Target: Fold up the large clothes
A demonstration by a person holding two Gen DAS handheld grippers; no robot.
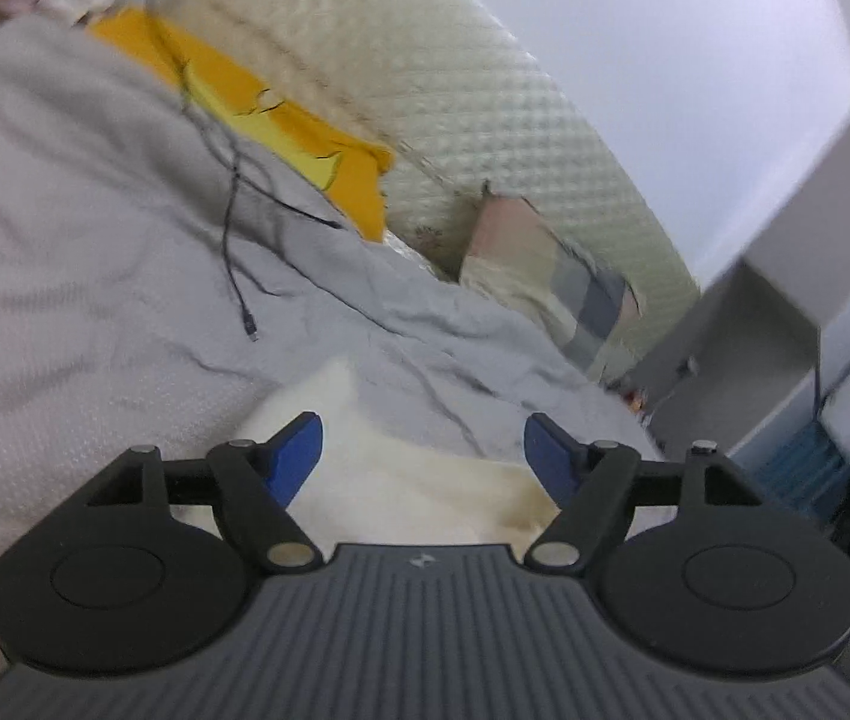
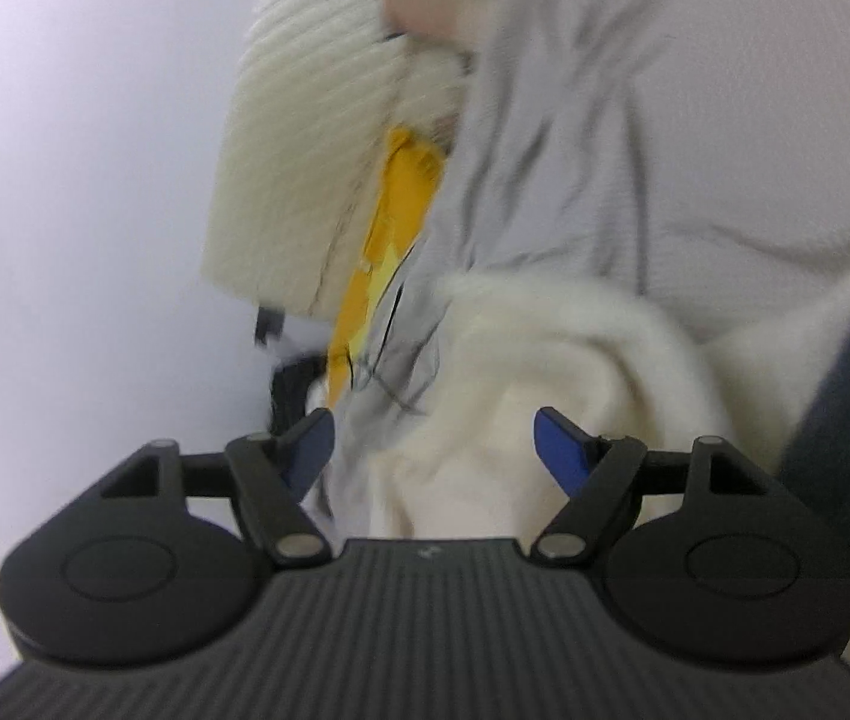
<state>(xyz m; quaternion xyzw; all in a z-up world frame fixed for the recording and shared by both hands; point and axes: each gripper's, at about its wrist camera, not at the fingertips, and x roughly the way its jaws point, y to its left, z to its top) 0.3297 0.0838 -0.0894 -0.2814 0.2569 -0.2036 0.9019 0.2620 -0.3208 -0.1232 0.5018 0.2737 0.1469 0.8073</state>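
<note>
Soft, even daylight; heavy motion blur, fisheye bending at both views' edges.

A bed covered with a wrinkled pale grey sheet [image 1: 83, 228] carries everything. On the near part of the sheet lies a fluffy cream-white garment [image 1: 401, 480], bunched in soft folds in the right wrist view. Farther back, a thin dark cable [image 1: 233, 264] trails loosely across the sheet. Beyond the cable, a bright yellow cloth [image 1: 281, 120] lies along the bed's far edge, against a cream quilted headboard [image 1: 443, 78].
</note>
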